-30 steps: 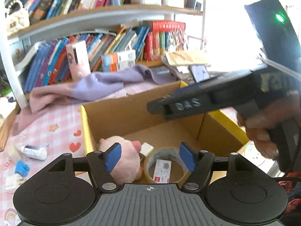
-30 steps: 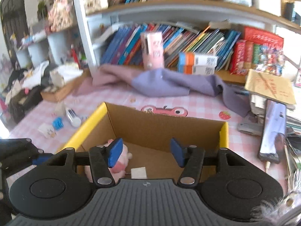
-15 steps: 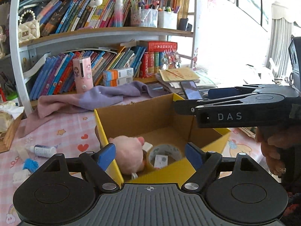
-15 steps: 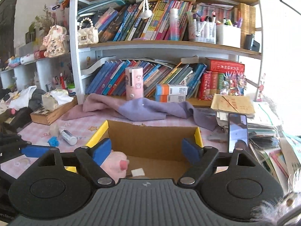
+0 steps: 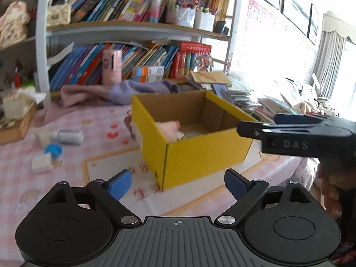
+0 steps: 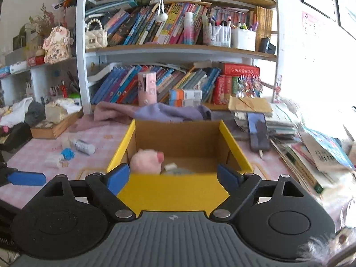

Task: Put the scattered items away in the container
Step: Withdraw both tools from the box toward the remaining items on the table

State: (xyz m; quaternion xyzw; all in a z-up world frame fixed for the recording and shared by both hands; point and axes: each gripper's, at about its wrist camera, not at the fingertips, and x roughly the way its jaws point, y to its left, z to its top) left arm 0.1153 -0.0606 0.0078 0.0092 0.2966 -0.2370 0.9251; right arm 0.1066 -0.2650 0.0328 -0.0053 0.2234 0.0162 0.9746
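Observation:
A yellow cardboard box (image 5: 200, 153) stands on the pink checked tablecloth; it also shows in the right wrist view (image 6: 173, 191). Inside lie a pink plush pig (image 6: 145, 161), a tape roll and a small white piece. My left gripper (image 5: 178, 185) is open and empty, in front of the box's near corner. My right gripper (image 6: 173, 178) is open and empty, just in front of the box; it shows from the side in the left wrist view (image 5: 289, 133). A small white bottle (image 5: 69, 136), a blue item (image 5: 53, 150) and a white block (image 5: 41, 166) lie left of the box.
A bookshelf (image 6: 173, 51) full of books stands behind. A pink and purple cloth (image 5: 115, 91) lies behind the box. A phone (image 6: 258, 131) and stacks of books and papers (image 6: 311, 146) lie at right. A wooden tray (image 5: 17, 120) sits far left.
Both grippers have pulled back and up from over the box, both open and empty throughout. The box now sits farther ahead, its outer walls in view.

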